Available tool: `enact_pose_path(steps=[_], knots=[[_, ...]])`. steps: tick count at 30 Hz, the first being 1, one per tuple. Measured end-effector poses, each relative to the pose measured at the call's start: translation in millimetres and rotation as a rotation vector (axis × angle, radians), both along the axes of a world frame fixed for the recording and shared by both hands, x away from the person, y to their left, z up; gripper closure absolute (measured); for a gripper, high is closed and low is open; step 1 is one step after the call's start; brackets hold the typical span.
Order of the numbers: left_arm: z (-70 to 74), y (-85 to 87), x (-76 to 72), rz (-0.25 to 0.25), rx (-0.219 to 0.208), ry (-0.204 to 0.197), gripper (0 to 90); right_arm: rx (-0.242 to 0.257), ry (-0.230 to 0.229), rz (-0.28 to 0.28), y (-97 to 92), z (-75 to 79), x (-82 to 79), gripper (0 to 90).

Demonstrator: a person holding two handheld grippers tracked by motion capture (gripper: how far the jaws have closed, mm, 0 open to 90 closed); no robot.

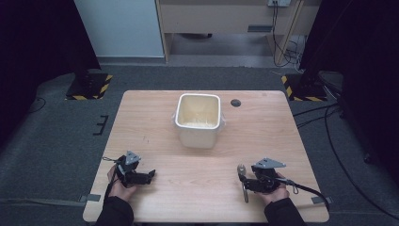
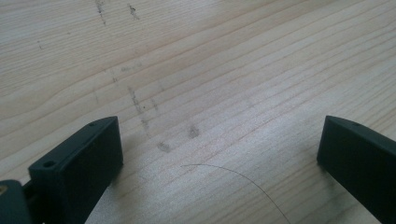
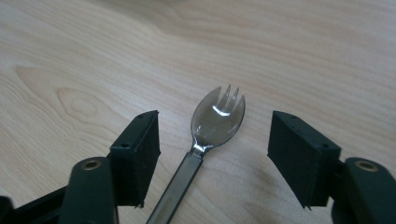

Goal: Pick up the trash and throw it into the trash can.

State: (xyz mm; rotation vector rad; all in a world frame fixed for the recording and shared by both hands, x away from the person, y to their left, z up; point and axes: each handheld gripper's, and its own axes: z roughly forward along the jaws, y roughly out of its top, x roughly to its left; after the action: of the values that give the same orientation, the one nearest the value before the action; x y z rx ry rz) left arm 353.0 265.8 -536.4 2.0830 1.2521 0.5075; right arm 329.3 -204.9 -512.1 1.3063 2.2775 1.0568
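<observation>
One spork (image 3: 215, 123) lying flat on the desk (image 1: 188, 165); right tool (image 3: 212, 149) straddling it, jaws apart, untouching; left tool (image 2: 219, 154) gaping idle. Risk: thin handle skidding aside under off-centre closing.

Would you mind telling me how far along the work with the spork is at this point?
Nothing looks finished yet: the spork lies flat on the table, apart from the white tub. In hand: the right gripper sits low with its jaws on either side of the spork's neck, not yet touching it. The left gripper rests open over bare wood. Left, probably: closing, lifting and carrying the spork, perhaps to the tub.
</observation>
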Motion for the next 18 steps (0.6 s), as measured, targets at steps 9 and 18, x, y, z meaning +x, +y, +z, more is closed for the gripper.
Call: enact_pose_path(steps=[9, 18], knots=[[-0.1, -0.1, -0.1, 0.001, -0.001, -0.001, 0.0, -0.07, 0.048, 0.023, 6.3, -11.2, 0.3, 48.9], [-0.1, -0.1, -0.1, 0.001, -0.001, -0.001, 0.0, -0.114, 0.024, 0.045, 5.7, -10.3, 5.1, 69.3]])
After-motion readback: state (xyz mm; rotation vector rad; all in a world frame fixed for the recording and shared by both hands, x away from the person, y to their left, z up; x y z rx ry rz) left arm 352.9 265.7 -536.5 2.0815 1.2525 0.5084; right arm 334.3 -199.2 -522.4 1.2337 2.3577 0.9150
